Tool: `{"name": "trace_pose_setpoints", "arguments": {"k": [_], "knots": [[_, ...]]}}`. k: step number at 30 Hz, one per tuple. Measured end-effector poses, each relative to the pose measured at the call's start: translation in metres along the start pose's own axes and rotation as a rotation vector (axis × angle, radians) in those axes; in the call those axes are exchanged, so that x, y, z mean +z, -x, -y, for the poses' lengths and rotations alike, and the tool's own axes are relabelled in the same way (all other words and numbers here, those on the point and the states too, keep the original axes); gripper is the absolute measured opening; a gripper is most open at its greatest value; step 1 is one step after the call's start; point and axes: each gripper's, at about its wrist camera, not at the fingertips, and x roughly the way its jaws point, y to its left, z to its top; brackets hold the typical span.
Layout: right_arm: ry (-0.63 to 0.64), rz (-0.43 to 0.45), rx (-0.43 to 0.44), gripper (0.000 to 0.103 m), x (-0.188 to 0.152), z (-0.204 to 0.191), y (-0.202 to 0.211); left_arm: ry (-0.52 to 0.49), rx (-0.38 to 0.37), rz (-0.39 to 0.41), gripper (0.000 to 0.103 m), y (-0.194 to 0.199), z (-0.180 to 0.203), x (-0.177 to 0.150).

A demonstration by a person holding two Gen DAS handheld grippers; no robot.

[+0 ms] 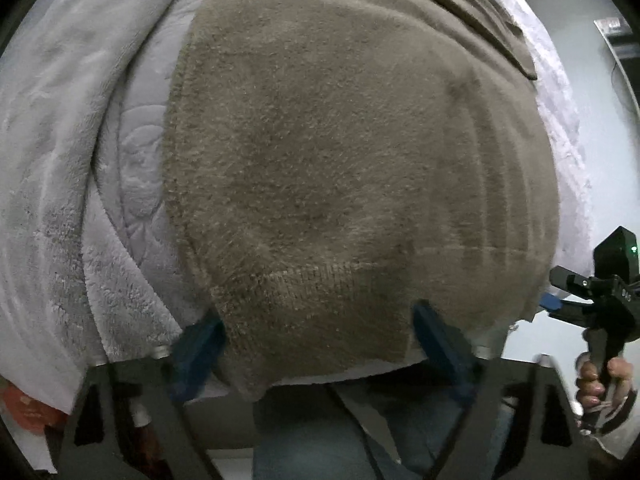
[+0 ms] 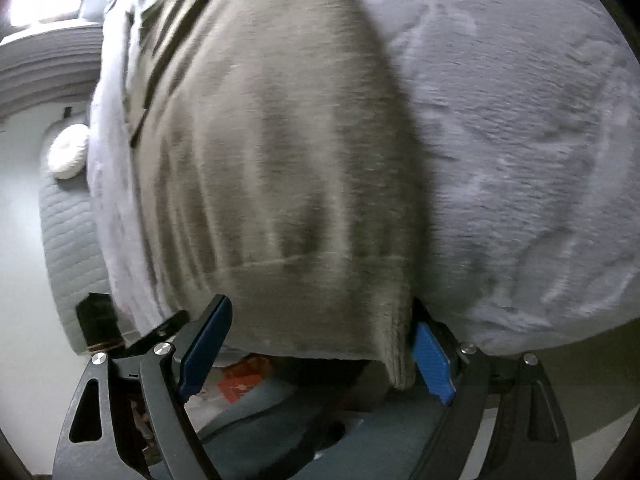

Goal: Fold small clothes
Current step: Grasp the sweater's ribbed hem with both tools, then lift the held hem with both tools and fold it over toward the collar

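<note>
A taupe fleece garment lies spread flat on the bed, its ribbed near hem reaching the bed's edge. My left gripper stands over that hem. Its blue pads are wide apart and the hem lies between them, not pinched. In the right wrist view the same garment is blurred. My right gripper is open, and the garment's near corner hangs just inside its right pad. A hand holds the right gripper at the garment's right edge.
A pale fleece blanket covers the quilted mattress under the garment. The person's jeans are right at the bed's near edge. An orange-red item lies low beside the bed. A white round cushion rests on a quilted mat on the floor.
</note>
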Motion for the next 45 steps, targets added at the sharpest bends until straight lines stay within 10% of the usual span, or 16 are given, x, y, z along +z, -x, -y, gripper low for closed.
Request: {"name": "trace_pose_setpoints", "arguments": {"k": [1,3,4,22,36,45], "knots": [[-0.02,0.003,0.0,0.078,0.001,0.001,-0.001,0.001,-0.004,-0.004,0.061,0.003,-0.004,-0.001],[-0.055,0.0,-0.009,0.013,0.001,0.005,0.001,-0.002,-0.021,-0.019,0.026,0.009,-0.014,0.0],[-0.072,-0.005,-0.01,0.013,0.001,0.009,0.002,0.004,-0.063,-0.032,0.014,0.015,-0.023,0.003],[-0.035,0.353,0.437,0.013,0.068,-0.106,0.098,-0.171,-0.335,0.114,0.012,0.154,-0.022,0.135],[0.067,0.355,0.458,0.011,0.232,-0.178,0.121,-0.134,-0.246,0.347,0.012,0.183,0.013,0.293],[-0.033,0.267,0.423,0.011,0.328,-0.144,0.05,-0.051,-0.095,0.348,0.012,0.107,0.019,0.357]]}}
